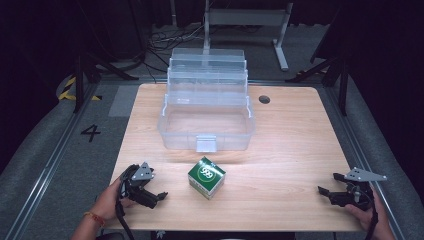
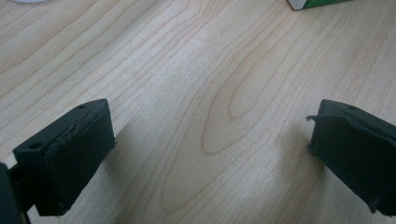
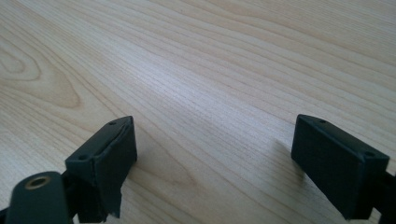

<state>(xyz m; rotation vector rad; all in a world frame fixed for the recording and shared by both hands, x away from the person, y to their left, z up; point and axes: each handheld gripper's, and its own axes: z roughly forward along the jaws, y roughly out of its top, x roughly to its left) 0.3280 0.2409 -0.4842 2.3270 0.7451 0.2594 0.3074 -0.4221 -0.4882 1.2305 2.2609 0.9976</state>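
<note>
Bench [image 1: 295, 150]: pale wood-grain top with rounded corners; a small dark round hole [image 1: 264, 99] near its far right edge.
Green box [image 1: 206, 177]: small carton with a green top bearing a white round mark and pale sides; sits on the bench near the front edge, about midway between the two claws, turned corner-on to the person. Its lower corner shows at the top right of the left gripper view [image 2: 317, 3].
Clear case [image 1: 206, 120]: see-through plastic storage box standing open on the middle of the bench, tiered trays stepped up and back behind the main tub, a latch tab on its front wall. Just behind the green box, not touching it.
Left claw [image 1: 156, 197]: held low at the front left of the bench, pointing toward the green box, near it but apart. Jaws spread wide, only bare wood between them [image 2: 210, 140].
Right claw [image 1: 326, 192]: held low at the front right corner of the bench, well apart from the green box. Jaws spread wide over bare wood [image 3: 212, 144], gripping nothing.
Hands: left hand [image 1: 107, 202] with a band at the wrist; right hand [image 1: 370, 215] at the bench's front right edge.
</note>
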